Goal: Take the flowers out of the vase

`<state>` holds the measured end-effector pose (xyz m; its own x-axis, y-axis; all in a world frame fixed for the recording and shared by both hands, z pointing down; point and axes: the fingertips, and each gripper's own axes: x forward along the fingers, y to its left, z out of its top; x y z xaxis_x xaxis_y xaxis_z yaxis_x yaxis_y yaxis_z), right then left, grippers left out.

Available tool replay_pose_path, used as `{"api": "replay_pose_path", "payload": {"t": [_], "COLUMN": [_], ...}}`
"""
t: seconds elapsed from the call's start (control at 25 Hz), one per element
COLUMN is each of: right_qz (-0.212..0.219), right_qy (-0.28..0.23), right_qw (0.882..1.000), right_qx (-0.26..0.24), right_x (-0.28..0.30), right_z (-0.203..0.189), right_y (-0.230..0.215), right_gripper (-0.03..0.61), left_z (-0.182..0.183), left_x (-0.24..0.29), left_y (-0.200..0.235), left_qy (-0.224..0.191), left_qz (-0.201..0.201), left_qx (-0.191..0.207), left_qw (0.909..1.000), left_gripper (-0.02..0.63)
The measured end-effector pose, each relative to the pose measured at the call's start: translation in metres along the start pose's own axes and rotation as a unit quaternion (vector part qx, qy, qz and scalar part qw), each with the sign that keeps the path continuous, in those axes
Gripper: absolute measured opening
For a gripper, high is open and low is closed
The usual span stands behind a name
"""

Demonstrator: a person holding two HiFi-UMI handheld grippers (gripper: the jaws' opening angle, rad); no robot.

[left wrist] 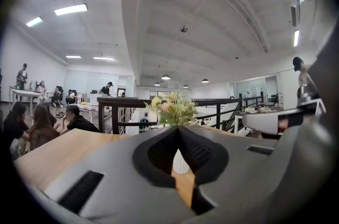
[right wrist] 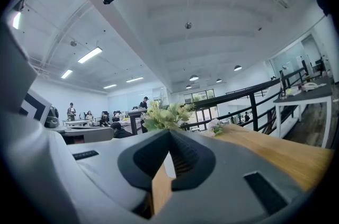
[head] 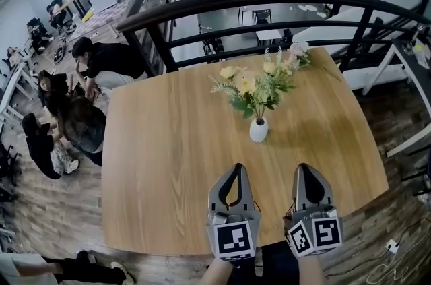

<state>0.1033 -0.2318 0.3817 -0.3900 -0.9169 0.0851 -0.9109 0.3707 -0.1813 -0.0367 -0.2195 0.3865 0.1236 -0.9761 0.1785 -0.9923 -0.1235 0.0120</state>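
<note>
nearest: left gripper (head: 237, 168) and right gripper (head: 304, 168) sat side by side over the near edge of the table (head: 155, 169), both pointing twd the vase. left claw's jaws were together, tips meeting, nothing between them. thru the slit below the tips only tabletop and the far-off vase showed. right claw same: jaws closed tip to tip, empty. neither touched anything, and both were well short of the vase.

mid table: small white vase (head: 258, 130), upright, alone on bare wood, roughly btwn the two grippers' lines, a bit nearer the left one's. flowers (head: 254, 85) were in it, not yet taken out. yellow/cream blooms w/ green leaves spread wide above a narrow neck, leaning to the far right.

farther: a loose pale bloom (head: 298, 51) w/ some green lay on the table near the far edge, apart from the vase. past that was a black railing (head: 269, 4), then a lower floor w/ people (head: 81, 95) sitting at left.

handling, my guess: the bunch looked light, prob. artificial, w/ thin bendy stems and soft heads, easy to crush. vase looked small and light, maybe ceramic, top-heavy under that spread — it could tip or lift along if the stems got pulled at an angle. best hold seemed the stems bunched just above the neck, not the blooms — other claw on the vase body to pin it, then pull straight up. jaws would need to open first.
</note>
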Motion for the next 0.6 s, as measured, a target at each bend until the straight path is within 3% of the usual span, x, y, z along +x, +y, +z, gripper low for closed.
{"api": "replay_pose_path", "payload": {"t": [0.6], "right_qz": [0.035], "right_qy": [0.032], "right_qw": [0.999], "right_qx": [0.006], "right_x": [0.047], "right_z": [-0.002], "right_y": [-0.048], "right_gripper": [-0.007], "left_z": [-0.005], "left_x": [0.060], "left_y": [-0.013], "left_qy": [0.030], "left_qz": [0.047], "left_qx": [-0.013], "left_qw": [0.9984], "left_gripper": [0.022]}}
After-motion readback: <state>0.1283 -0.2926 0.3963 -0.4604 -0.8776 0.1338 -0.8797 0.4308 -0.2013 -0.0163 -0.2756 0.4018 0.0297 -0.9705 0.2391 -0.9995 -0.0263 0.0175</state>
